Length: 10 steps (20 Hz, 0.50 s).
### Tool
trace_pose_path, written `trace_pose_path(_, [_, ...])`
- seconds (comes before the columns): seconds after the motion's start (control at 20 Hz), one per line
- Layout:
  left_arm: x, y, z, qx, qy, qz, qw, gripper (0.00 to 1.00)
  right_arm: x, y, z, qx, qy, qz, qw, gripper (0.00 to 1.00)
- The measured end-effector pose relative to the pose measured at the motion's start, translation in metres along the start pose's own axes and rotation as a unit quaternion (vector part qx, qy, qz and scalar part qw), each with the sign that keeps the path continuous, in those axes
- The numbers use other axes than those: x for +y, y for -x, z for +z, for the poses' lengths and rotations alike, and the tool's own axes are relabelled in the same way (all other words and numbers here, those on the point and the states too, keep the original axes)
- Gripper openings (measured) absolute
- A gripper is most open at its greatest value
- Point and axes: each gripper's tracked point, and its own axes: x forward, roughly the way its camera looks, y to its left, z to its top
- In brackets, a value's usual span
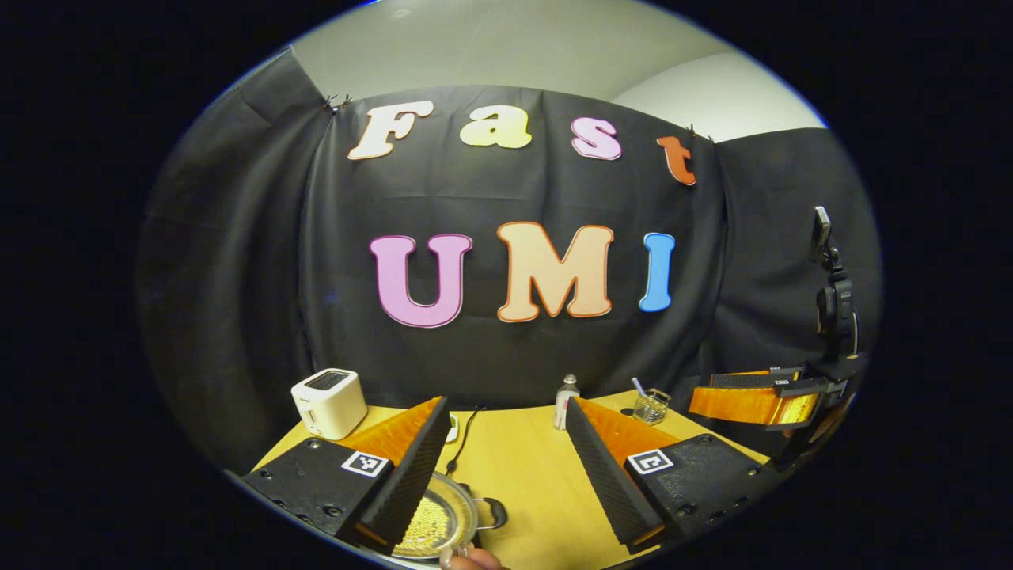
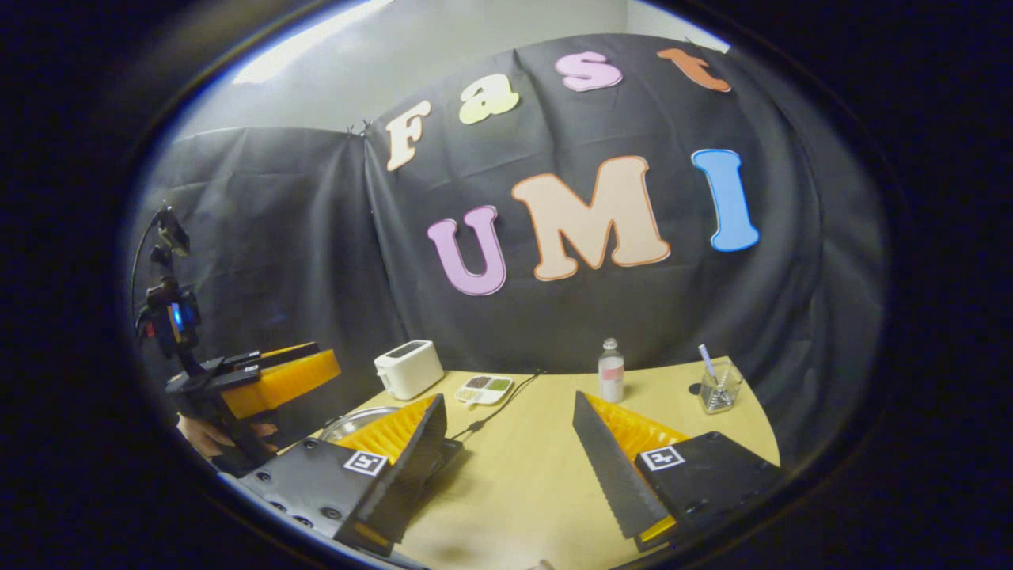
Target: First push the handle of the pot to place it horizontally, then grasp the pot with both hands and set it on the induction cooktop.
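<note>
Left gripper [image 1: 506, 467] is spread wide with nothing between its fingers, held above the wooden table [image 1: 522, 475]. The pot [image 1: 439, 518] sits low at the table's near edge, under the left finger — glass lid on, one black side handle [image 1: 495, 514] pointing right. Right gripper [image 2: 506, 467] is equally wide and empty; the pot's rim [image 2: 352, 423] shows behind its left finger. Toaster [image 2: 408, 369], bottle [image 2: 610, 370] and glass cup [image 2: 718, 388] stand at the back.
</note>
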Motion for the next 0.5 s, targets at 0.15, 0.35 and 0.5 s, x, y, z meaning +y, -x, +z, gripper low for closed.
trace_pose_path(0.15, [-0.029, 0.006, 0.003, 0.000, -0.009, 0.001, 1.000, 0.95, -0.017, 0.022, 0.004, -0.009, -0.006, 0.003, 1.000, 0.99])
trace_pose_path(0.35, [-0.060, 0.018, 0.003, 0.001, -0.001, 0.006, 1.000, 0.95, -0.024, 0.046, 0.010, -0.013, -0.005, 0.009, 1.000, 0.99])
trace_pose_path(0.5, [-0.075, 0.024, 0.000, 0.006, 0.013, 0.006, 1.000, 0.94, -0.033, 0.056, 0.010, -0.011, -0.013, 0.008, 1.000, 0.99])
